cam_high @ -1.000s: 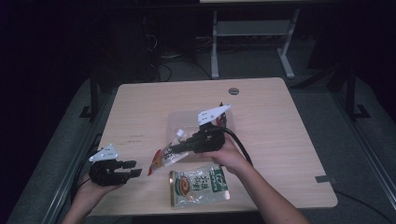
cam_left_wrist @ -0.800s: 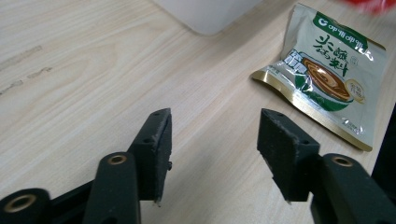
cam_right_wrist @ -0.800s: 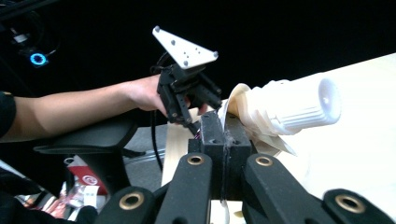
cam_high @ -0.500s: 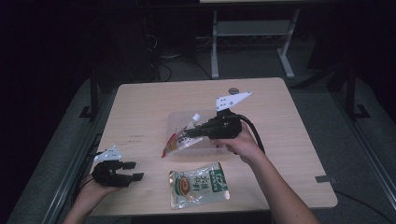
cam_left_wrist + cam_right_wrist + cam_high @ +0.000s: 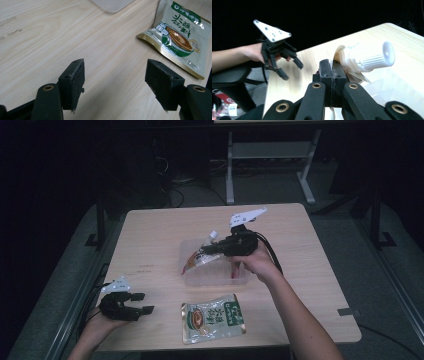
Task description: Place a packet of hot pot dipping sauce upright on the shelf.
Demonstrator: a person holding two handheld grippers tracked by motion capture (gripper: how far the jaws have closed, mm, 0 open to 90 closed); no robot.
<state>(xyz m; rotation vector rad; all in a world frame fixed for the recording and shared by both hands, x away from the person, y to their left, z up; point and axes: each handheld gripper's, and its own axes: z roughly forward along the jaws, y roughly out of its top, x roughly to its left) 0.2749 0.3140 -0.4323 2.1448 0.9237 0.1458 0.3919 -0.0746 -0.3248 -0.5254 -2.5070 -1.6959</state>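
My right gripper point(image 5: 205, 251) is shut on the top edge of an orange spouted pouch point(image 5: 196, 261), which hangs tilted above a clear plastic tray point(image 5: 241, 279). In the right gripper view its jaws point(image 5: 332, 72) pinch the pouch just beside the white screw cap point(image 5: 372, 58). My left gripper point(image 5: 146, 302) hovers at the table's near left. Its jaws have just been opening and stand apart point(image 5: 117, 82) with only bare wood between them. A green sauce packet point(image 5: 212, 316) lies flat near the front edge, to the right of the left gripper point(image 5: 279, 56).
The wooden table point(image 5: 155, 230) has free room at the far left and the right side. The tray's corner point(image 5: 112, 3) and the green packet point(image 5: 178, 37) lie ahead of the left jaws. Dark floor and a metal frame point(image 5: 270, 155) lie beyond the table.
My right gripper has lifted the pouch and carried it up and to the right, over the tray. The left jaws have spread wider while that hand stayed put.
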